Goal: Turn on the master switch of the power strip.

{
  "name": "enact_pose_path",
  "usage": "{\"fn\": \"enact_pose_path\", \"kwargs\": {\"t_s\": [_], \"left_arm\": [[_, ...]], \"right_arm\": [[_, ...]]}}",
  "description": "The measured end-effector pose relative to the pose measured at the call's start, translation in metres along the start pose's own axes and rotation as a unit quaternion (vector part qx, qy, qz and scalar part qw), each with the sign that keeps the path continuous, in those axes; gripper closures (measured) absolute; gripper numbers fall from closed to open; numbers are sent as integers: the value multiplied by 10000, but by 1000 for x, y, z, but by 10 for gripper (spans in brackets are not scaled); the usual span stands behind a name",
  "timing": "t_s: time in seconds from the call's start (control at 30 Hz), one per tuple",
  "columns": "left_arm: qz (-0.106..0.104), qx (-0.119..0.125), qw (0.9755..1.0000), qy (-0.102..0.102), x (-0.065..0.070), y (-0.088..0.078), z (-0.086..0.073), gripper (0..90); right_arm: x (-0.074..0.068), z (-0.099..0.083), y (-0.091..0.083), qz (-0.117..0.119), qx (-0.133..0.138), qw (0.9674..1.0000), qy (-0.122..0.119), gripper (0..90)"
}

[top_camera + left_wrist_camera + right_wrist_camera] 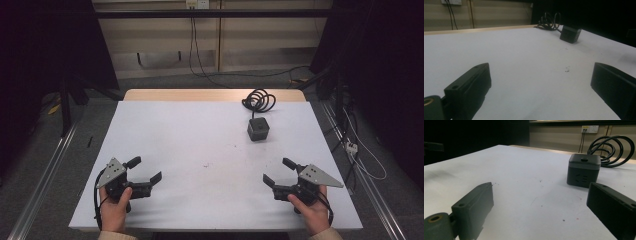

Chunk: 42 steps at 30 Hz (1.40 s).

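On the white desk [200,145], a small black cube [258,129] sits toward the far right, its coiled black cable [260,100] lying just behind it at the far edge. The left gripper [148,170] rests near the front left corner, fingers [471,85] spread wide and holding nothing; the cube lies well apart from it, far ahead and to the right. The right gripper [278,171] rests near the front right, fingers [474,205] also wide and empty; the cube stands ahead of them, nearer than to the left pair. In the right gripper view the cube's front face carries markings too dim to read, and one finger cuts off its lower corner.
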<state>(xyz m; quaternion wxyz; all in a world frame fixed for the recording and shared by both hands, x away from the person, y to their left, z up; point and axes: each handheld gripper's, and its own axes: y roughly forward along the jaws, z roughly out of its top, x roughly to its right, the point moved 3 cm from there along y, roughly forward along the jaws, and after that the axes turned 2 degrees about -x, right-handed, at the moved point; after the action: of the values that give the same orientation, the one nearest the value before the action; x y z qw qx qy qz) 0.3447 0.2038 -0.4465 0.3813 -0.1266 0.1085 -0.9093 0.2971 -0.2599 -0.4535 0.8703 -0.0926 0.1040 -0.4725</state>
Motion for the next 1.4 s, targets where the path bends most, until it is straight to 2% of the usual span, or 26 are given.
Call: {"fn": "enact_pose_path", "kwargs": {"t_s": [0.37, 0.8, 1.4], "left_arm": [[-41, 56, 10000, -16, 2, 0, 1, 26], [-164, 38, 9999, 29, 6, 4, 1, 27], [-220, 68, 9997, 23, 6, 5, 1, 28]], "right_arm": [[5, 8, 13, -149, -99, 9998, -116, 78], [19, 14, 21, -323, -155, 9994, -1, 75], [37, 25, 37, -546, -255, 9981, 126, 101]]}}
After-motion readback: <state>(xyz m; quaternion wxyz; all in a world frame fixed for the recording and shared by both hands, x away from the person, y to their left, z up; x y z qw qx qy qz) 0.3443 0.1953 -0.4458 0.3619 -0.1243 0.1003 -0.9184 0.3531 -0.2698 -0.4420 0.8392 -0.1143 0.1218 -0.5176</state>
